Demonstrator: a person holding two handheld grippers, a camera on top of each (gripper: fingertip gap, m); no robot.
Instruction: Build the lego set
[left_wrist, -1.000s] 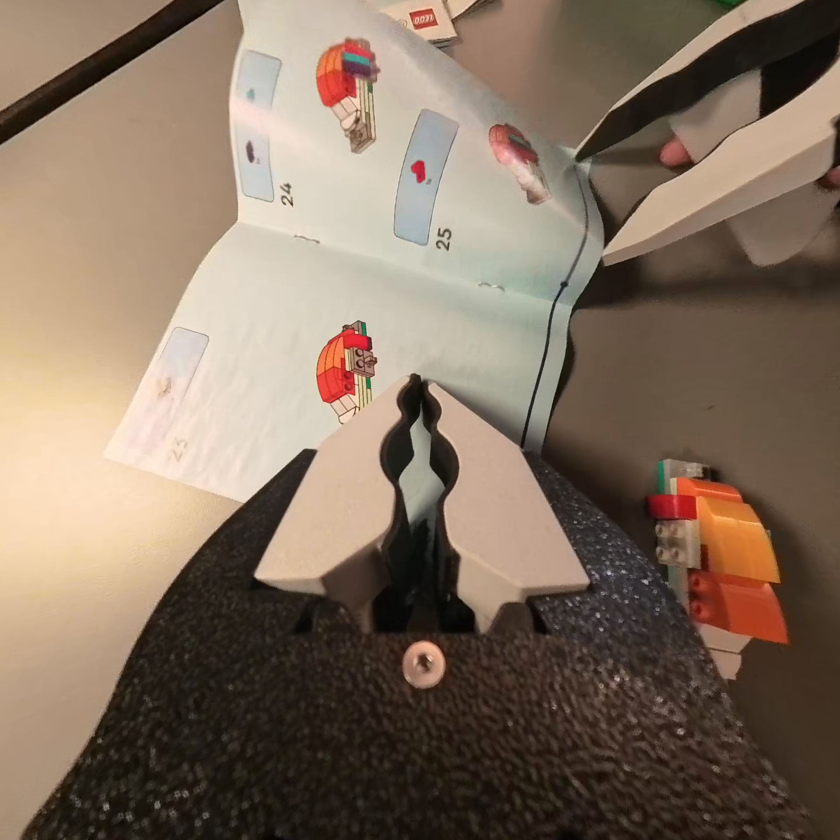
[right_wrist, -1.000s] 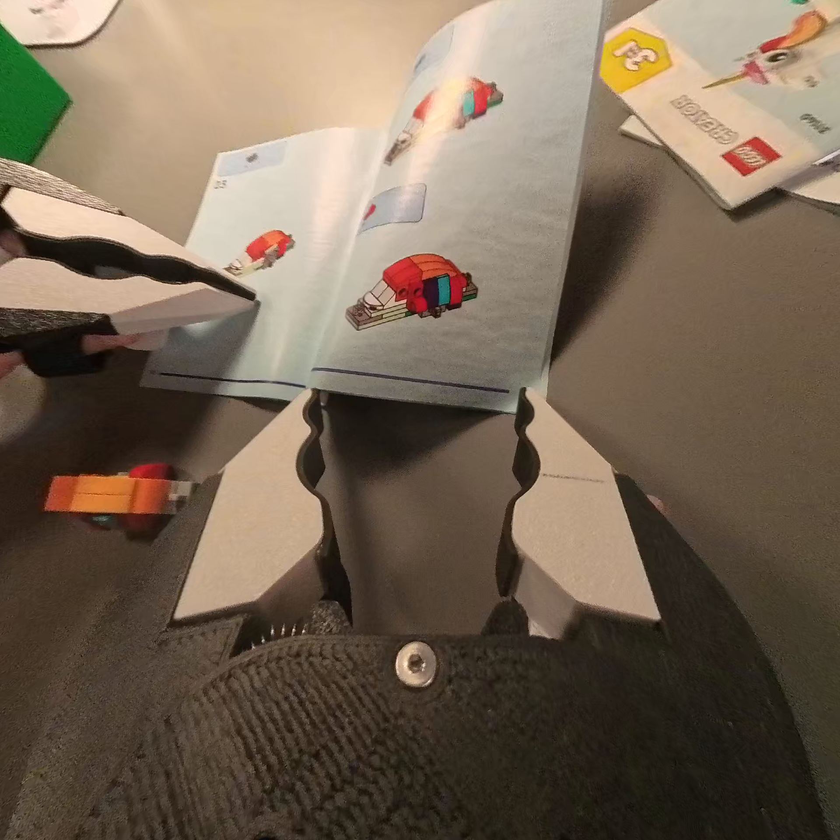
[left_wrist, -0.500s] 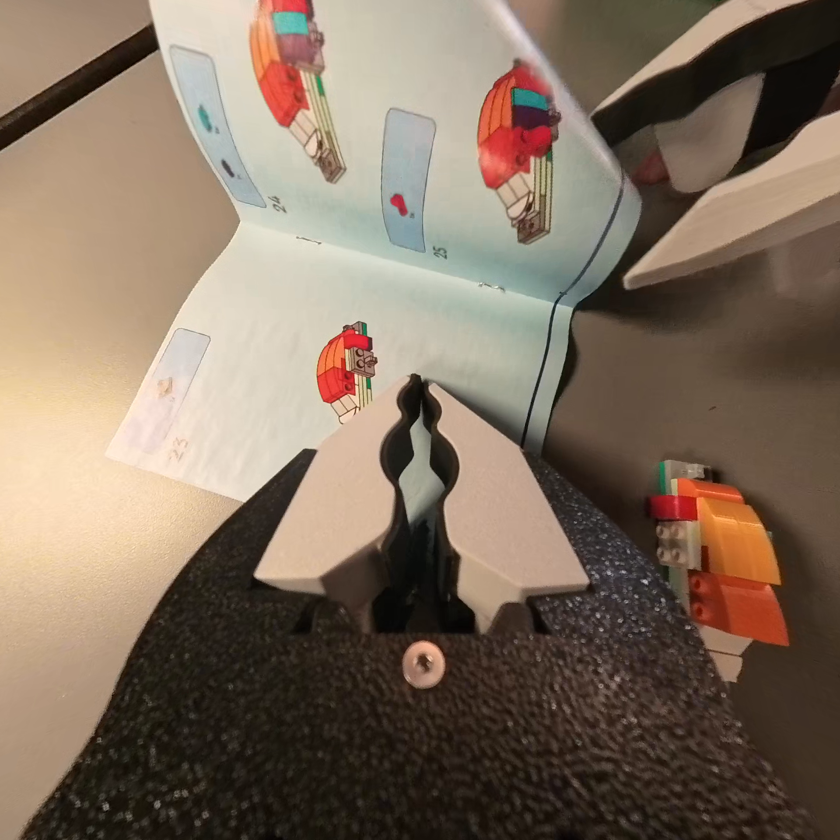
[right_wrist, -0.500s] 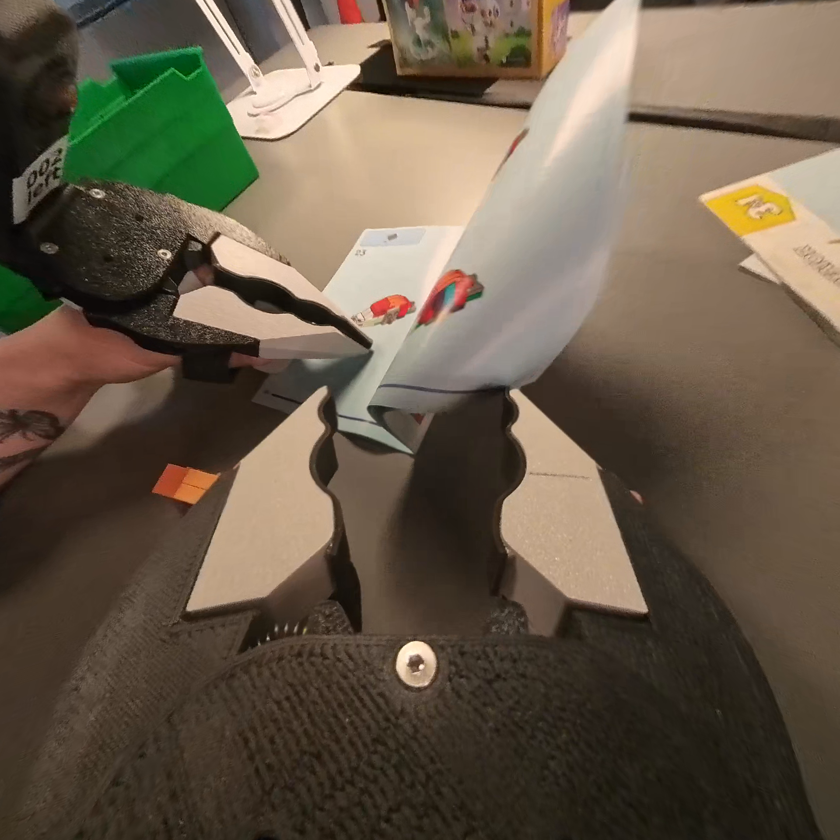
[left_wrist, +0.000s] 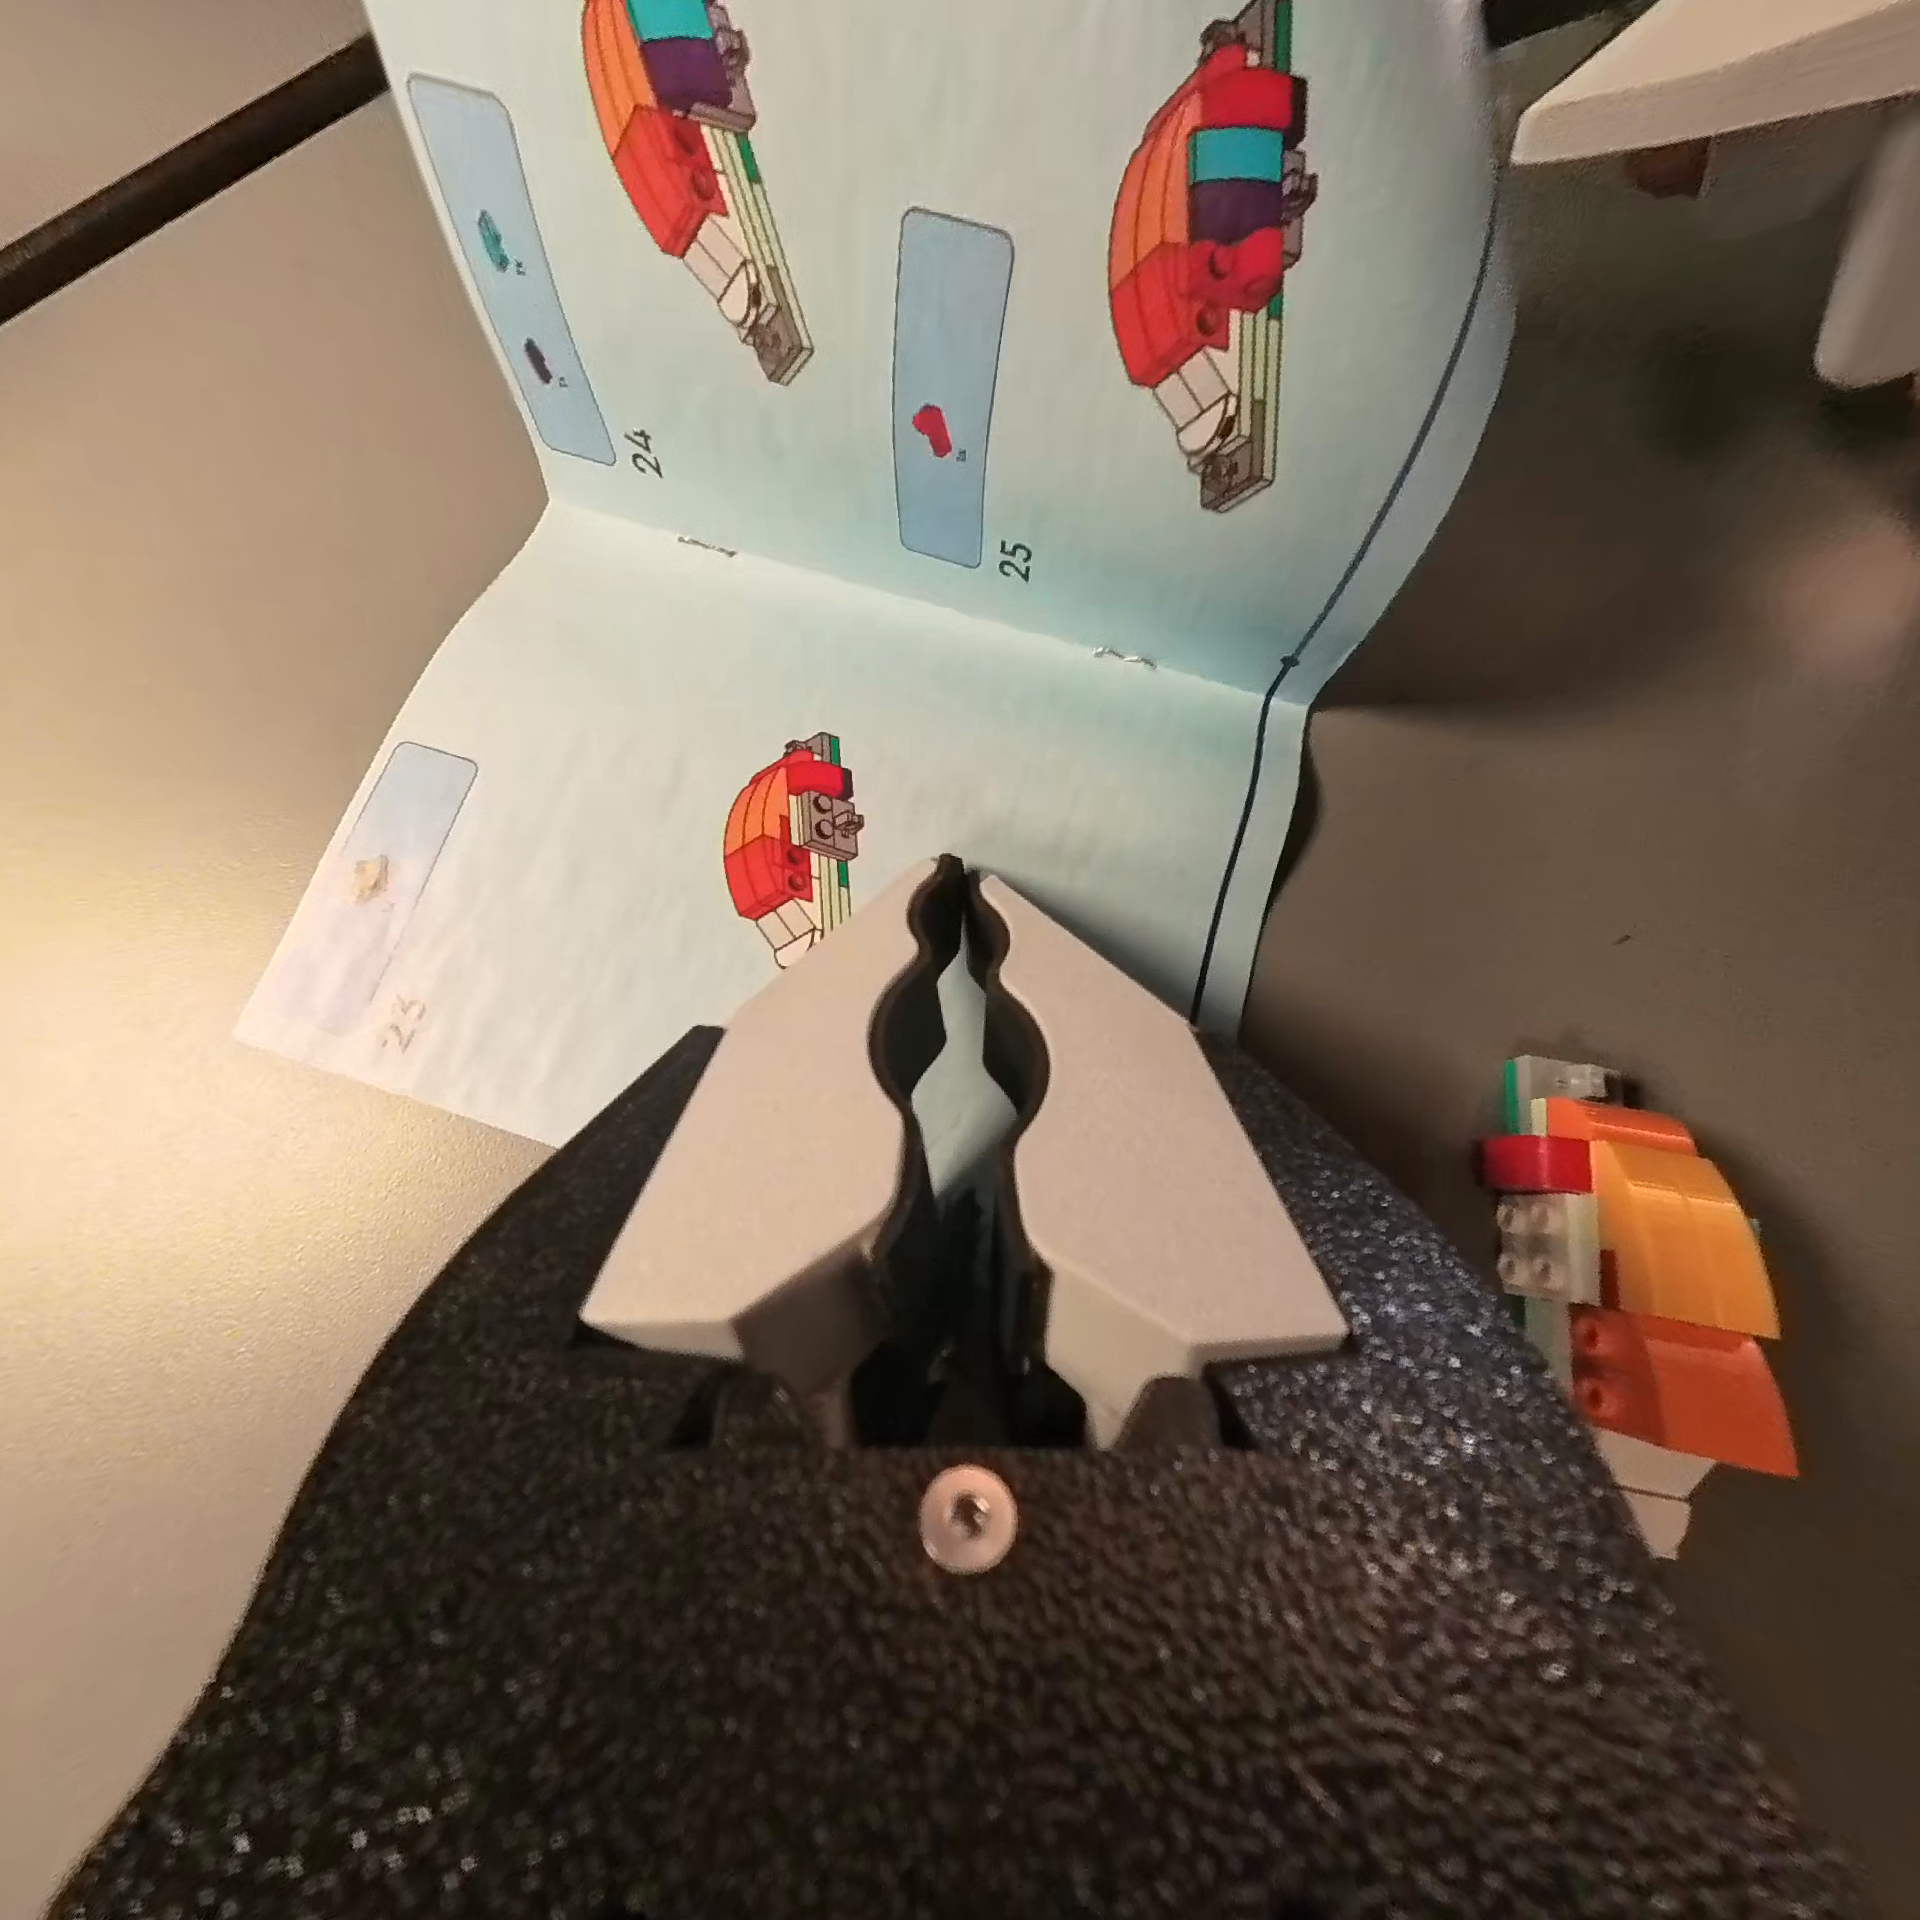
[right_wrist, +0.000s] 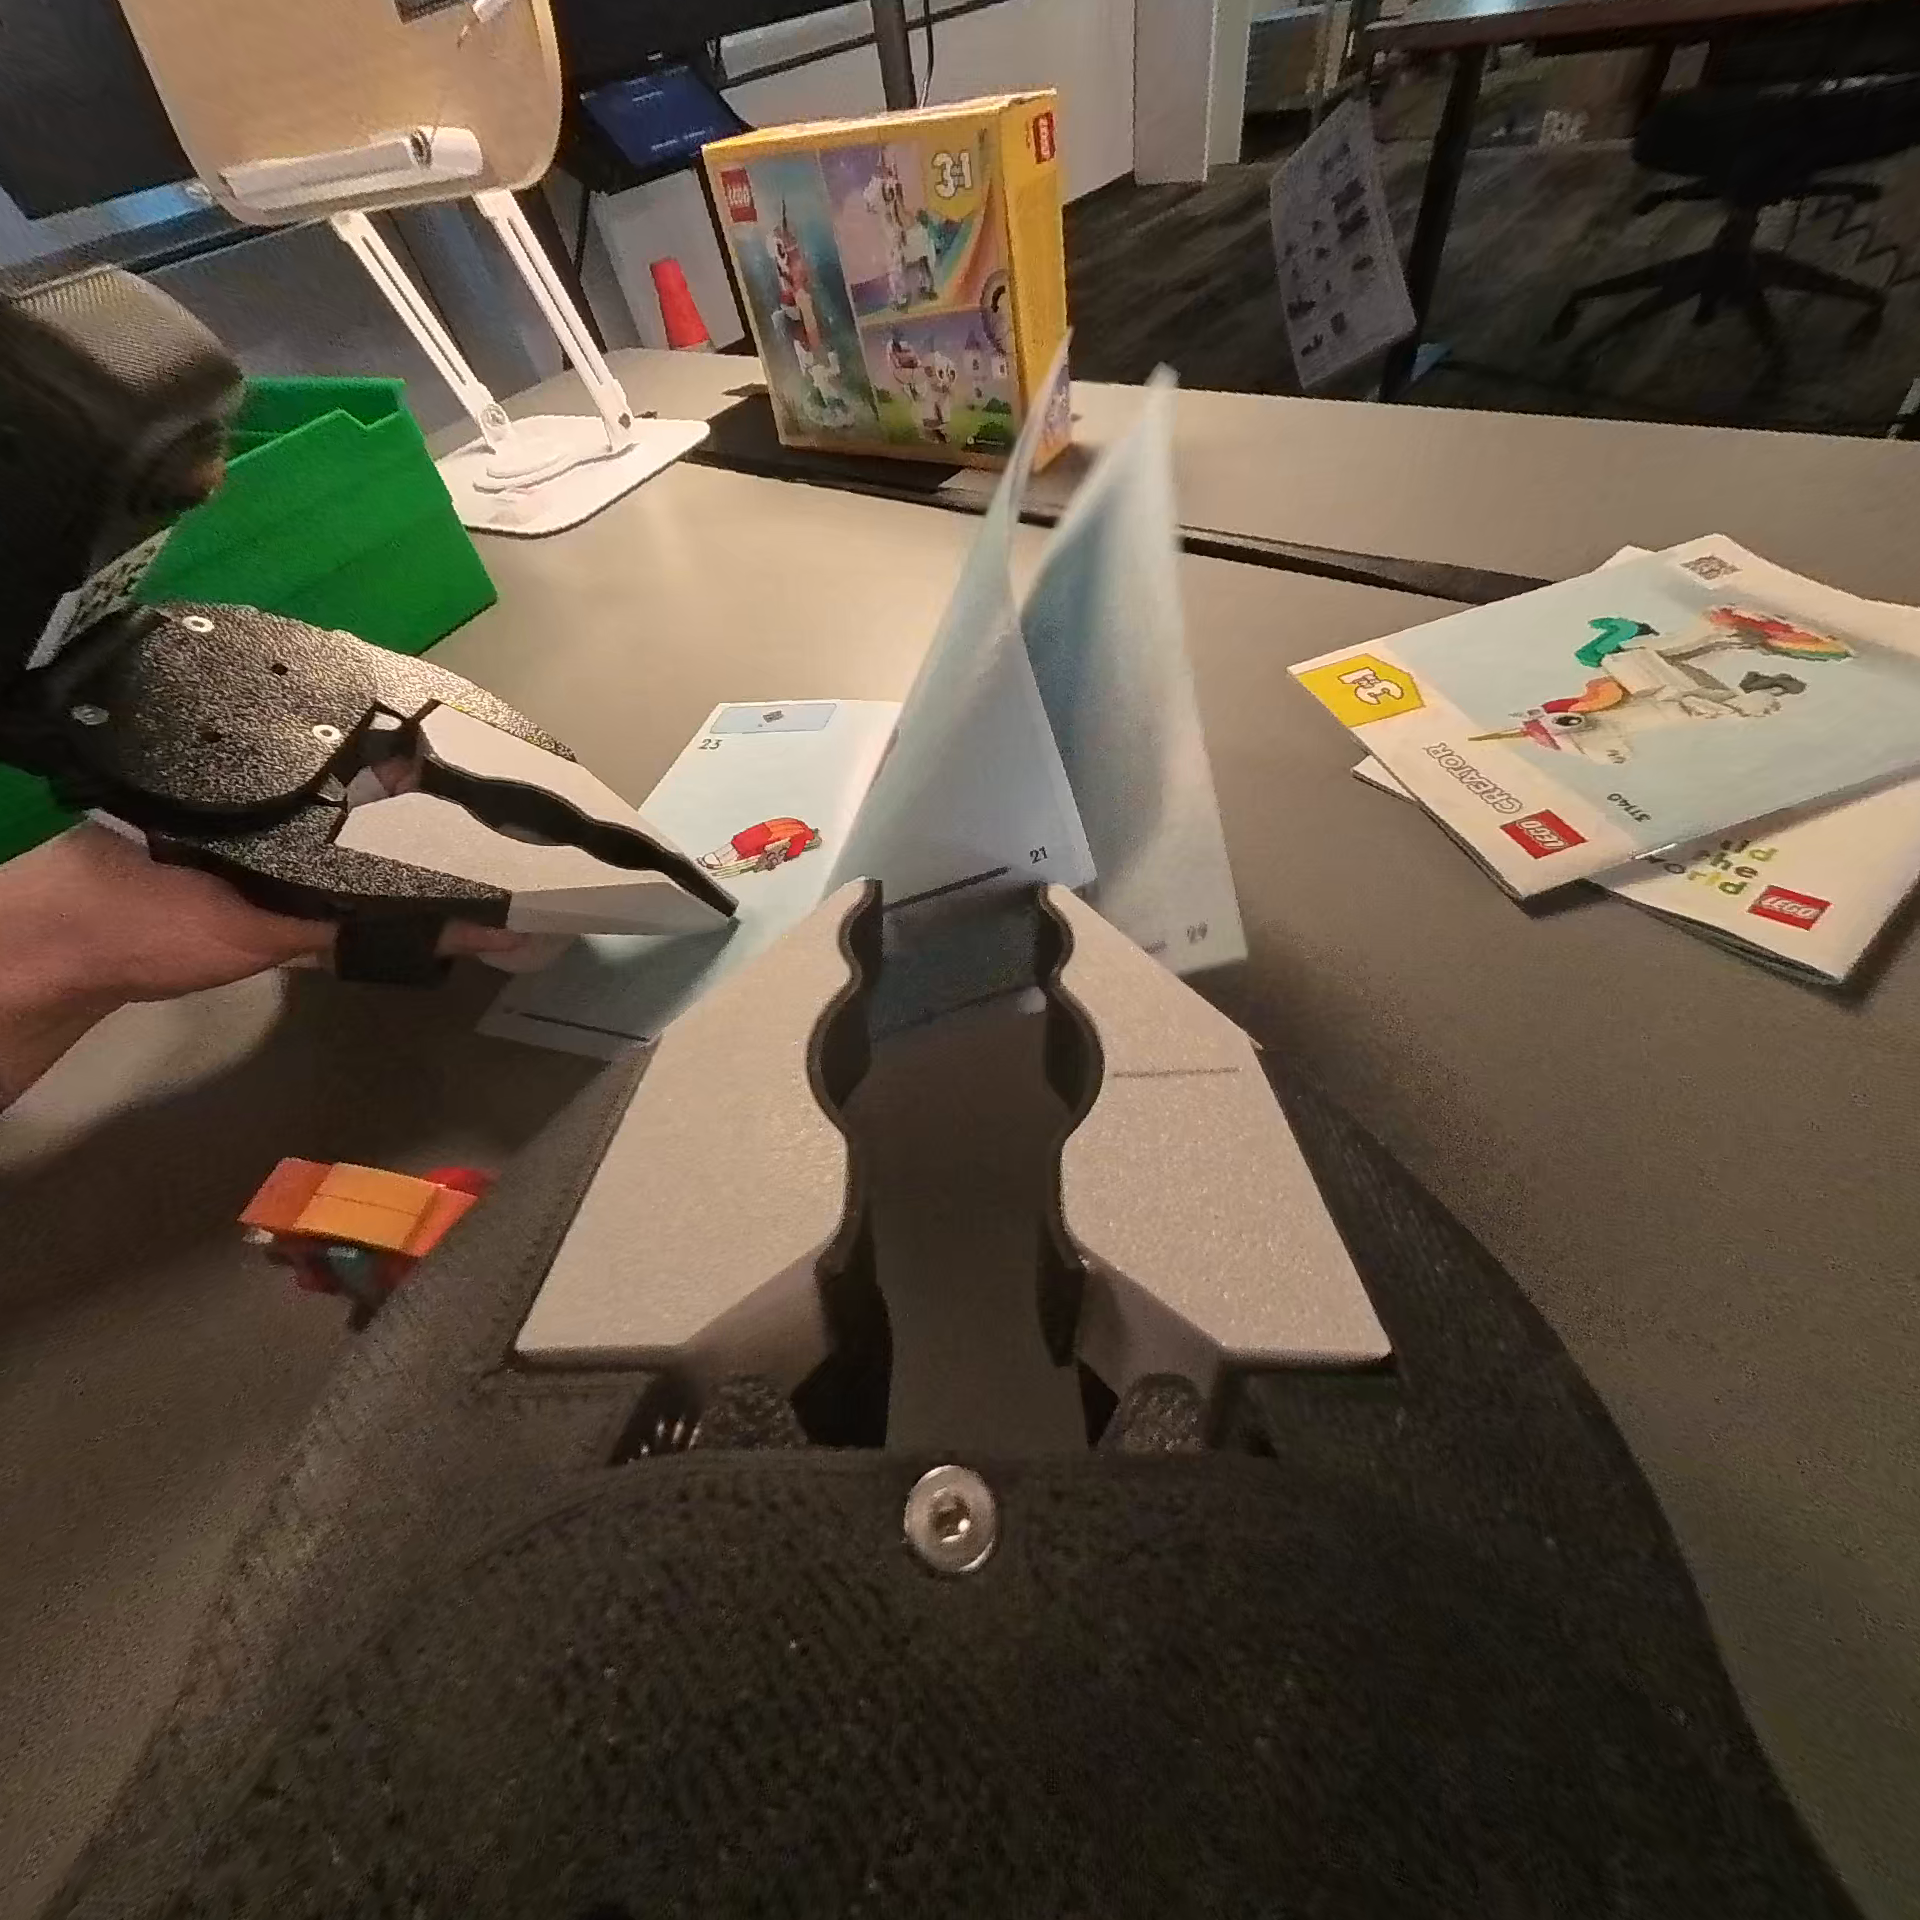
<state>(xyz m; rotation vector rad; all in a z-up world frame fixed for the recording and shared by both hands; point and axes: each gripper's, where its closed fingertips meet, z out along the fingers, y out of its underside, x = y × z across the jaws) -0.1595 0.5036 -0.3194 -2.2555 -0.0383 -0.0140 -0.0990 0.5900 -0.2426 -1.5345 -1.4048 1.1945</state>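
lego build (left_wrist: 1652, 1278), a small half-made block of orange, red and pale bricks, lies on the grey table (right_wrist: 1558, 1195) just to the right of the left gripper (left_wrist: 951, 868) and apart from it. that grey-fingered gripper has its tips pinched together on the lower flat page of the pale blue instruction booklet (left_wrist: 831, 644), pinning it to the table. the right gripper (right_wrist: 956, 904) sits with its jaws partly apart, nothing between them, its tips right at the booklet's near edge where loose pages stand upright and blurred. two more booklets (right_wrist: 1621, 748) lie stacked off to the right. farther back stand a yellow set box (right_wrist: 894, 281), a green plastic bin (right_wrist: 332, 520) and a white stand (right_wrist: 561, 457).
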